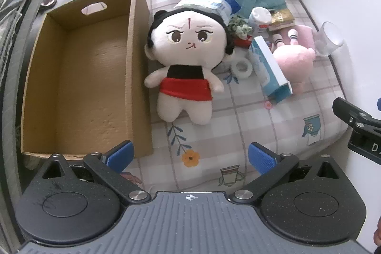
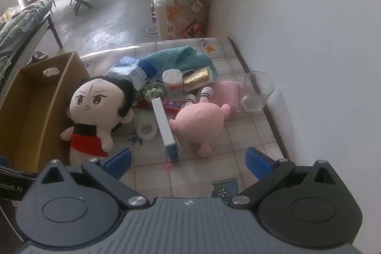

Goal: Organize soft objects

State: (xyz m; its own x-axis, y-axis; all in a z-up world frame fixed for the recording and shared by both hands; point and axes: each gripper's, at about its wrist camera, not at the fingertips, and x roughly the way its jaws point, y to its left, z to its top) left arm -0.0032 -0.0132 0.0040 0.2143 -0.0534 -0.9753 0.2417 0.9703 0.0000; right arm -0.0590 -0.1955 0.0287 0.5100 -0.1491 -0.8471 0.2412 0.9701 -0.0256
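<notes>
Left gripper (image 1: 189,155): jaws spread all the way, nothing between the blue pads, hovering over the checked tablecloth (image 1: 238,120) at the near edge, pointing steeply down.

Right gripper (image 2: 188,160): same deal, jaws wide apart and empty, hanging over the near part of the cloth. A bit of it pokes into the left wrist view at the right edge.

Cardboard box (image 1: 78,68): sits on the left, open on top, looks empty inside, hand-hole cut in the far wall.

Doll plush (image 1: 187,58): big white head, black hair, black and red outfit. Lies face up just right of the box, one arm right against the box wall.

Pink plush (image 1: 294,61): lying to the right of the doll, striped legs pointing to the far side, well apart from the box.

Blue-white carton (image 1: 269,68): lies between the two plushies, its long side leaning against the pink one.

Tape roll (image 1: 243,67): white, flat on the cloth, between the doll and the carton.

Teal cloth (image 2: 181,57): bunched up at the far side, behind a blue-white bag (image 2: 133,73) that touches the doll's head.

Pink towel (image 2: 227,92): folded, beyond the pink plush.

Glass cup (image 2: 258,91): clear, at the far right near the wall, just beside the pink towel.

Other clutter: white tub (image 2: 172,82), gold packet (image 2: 197,76), both in the far pile.
</notes>
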